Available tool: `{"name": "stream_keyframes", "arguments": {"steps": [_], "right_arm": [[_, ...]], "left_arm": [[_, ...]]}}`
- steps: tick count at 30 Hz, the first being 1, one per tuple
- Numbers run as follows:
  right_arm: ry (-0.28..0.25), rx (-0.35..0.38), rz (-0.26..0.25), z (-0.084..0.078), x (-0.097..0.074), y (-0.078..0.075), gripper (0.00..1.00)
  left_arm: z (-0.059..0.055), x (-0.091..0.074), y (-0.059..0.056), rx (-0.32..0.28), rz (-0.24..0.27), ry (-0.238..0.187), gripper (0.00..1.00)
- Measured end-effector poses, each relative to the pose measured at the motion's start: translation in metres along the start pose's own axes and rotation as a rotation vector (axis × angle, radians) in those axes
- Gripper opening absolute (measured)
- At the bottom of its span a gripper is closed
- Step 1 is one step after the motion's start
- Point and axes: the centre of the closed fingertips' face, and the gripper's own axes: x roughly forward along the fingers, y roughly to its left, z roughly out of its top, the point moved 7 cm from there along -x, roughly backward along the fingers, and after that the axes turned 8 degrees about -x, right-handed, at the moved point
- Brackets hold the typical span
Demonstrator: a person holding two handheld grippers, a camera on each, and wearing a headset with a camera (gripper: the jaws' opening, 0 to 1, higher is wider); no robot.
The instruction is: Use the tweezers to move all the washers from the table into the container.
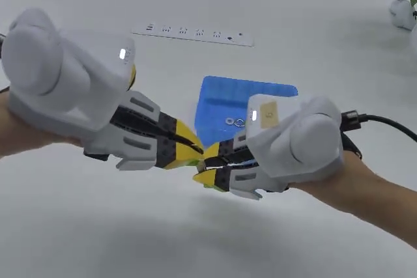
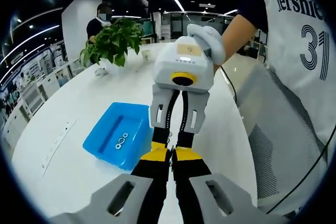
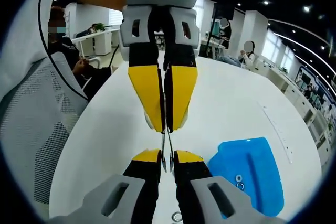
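Note:
My left gripper [image 1: 194, 150] and right gripper [image 1: 203, 166] meet tip to tip above the table, in front of the blue container [image 1: 251, 96]. Thin metal tweezers [image 3: 167, 148] run between them. In the right gripper view the left gripper's yellow fingers [image 3: 181, 95] are shut on the tweezers' upper part, while my own jaws close around the lower end. A few washers [image 1: 234, 122] lie inside the container [image 2: 126, 129], also seen as washers [image 2: 121, 141] in the left gripper view. One washer [image 3: 177, 216] lies on the table below the right gripper [image 2: 169, 148].
A white power strip [image 1: 192, 32] lies behind the container. A potted plant [image 1: 402, 1] stands at the far right corner; in the left gripper view the plant [image 2: 111, 40] is beyond the container. A person in a numbered jersey [image 2: 302, 51] holds the grippers.

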Motion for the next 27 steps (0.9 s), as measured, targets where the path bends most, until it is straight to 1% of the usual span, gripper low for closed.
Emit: {"name": "stream_keyframes", "arguments": {"steps": [6,12,14,20,24,27], "right_arm": [[-0.001,0.017,-0.015,-0.003,0.000,-0.005,0.10],[0.003,0.012,-0.022,-0.005,0.003,-0.007,0.10],[0.001,0.029,-0.015,-0.007,0.005,-0.007,0.11],[0.007,0.018,-0.014,-0.008,0.007,-0.006,0.11],[0.002,0.026,-0.012,-0.008,0.008,-0.008,0.11],[0.004,0.031,-0.009,-0.010,0.009,-0.007,0.11]], "left_arm": [[0.000,0.002,0.005,-0.003,0.004,-0.005,0.06],[-0.003,0.004,0.008,-0.014,0.009,-0.003,0.06],[-0.004,0.005,0.008,-0.020,0.011,-0.005,0.06],[-0.006,0.007,0.010,-0.019,0.015,0.000,0.06],[-0.005,0.008,0.010,-0.018,0.014,0.001,0.06],[-0.007,0.009,0.012,-0.024,0.012,0.005,0.06]]}}
